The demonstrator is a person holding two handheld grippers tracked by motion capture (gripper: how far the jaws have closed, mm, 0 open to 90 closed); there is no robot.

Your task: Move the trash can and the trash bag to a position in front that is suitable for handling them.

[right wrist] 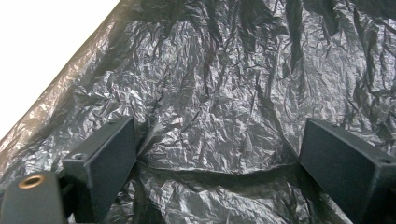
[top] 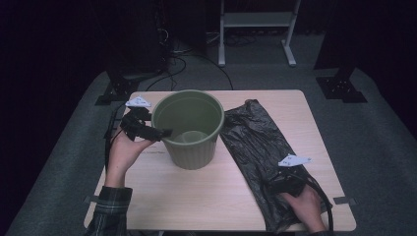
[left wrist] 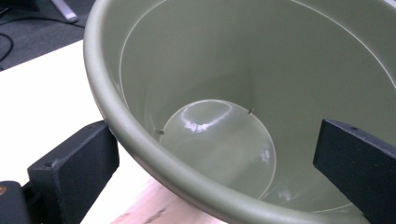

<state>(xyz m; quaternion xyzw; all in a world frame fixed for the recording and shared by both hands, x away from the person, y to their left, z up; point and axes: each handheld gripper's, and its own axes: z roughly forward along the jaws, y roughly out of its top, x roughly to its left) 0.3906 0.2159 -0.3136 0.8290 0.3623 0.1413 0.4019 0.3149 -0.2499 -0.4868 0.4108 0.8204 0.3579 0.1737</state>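
A green bucket (top: 189,129) stands upright at the middle of the high view, mouth up, with nothing inside it. Right of it a black plastic bag (top: 255,142) lies flat on the table (top: 196,196), its long axis running from upper middle to lower right. The left gripper (top: 158,132) has its jaws wide, straddling the bucket's rim, one outside and one inside. The right gripper (top: 275,186) rests on the bag's lower end, jaws wide, pressing a fold between them.
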